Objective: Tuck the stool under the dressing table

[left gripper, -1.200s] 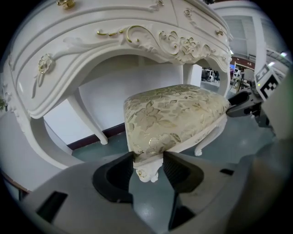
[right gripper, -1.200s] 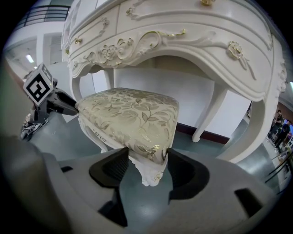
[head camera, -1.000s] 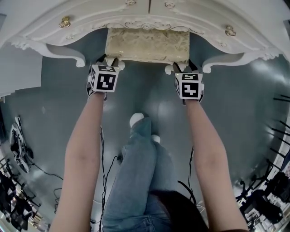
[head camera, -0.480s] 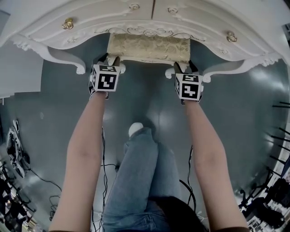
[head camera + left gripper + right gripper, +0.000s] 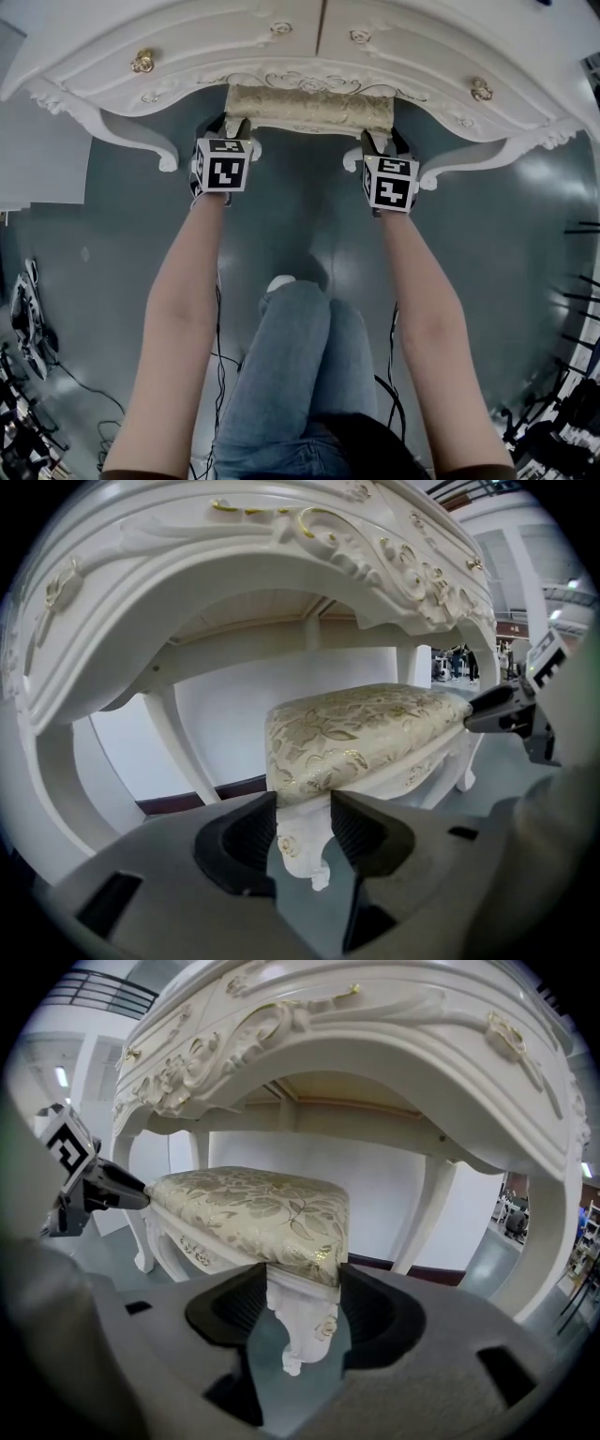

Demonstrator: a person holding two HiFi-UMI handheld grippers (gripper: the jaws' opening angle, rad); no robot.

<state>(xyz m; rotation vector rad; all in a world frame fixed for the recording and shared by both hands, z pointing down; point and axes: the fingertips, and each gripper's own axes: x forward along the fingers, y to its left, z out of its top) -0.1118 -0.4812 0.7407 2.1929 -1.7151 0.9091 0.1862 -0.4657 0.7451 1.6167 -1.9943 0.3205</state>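
The stool (image 5: 309, 106) has a gold floral cushion and carved white legs. It stands mostly beneath the white dressing table (image 5: 187, 56), with only a strip of seat showing in the head view. My left gripper (image 5: 234, 125) holds the stool's near left corner; its jaws have just been closing, and the cushion edge and leg top (image 5: 302, 841) sit pressed between the pads. My right gripper (image 5: 382, 141) holds the near right corner the same way, its jaws also just closing on the leg top (image 5: 305, 1321). Each gripper view shows the seat (image 5: 366, 724) (image 5: 253, 1208) under the table's arch.
The table's curved front legs (image 5: 155, 150) (image 5: 450, 161) flank the stool closely. The person's jeans-clad legs (image 5: 291, 375) stand behind on the grey floor. Cables (image 5: 220, 347) trail there, and dark equipment (image 5: 28, 319) sits at the lower left and lower right edges.
Both grippers have moved forward with the stool, which has slid further under the table, so less of the cushion shows. The person's foot has stepped forward behind it.
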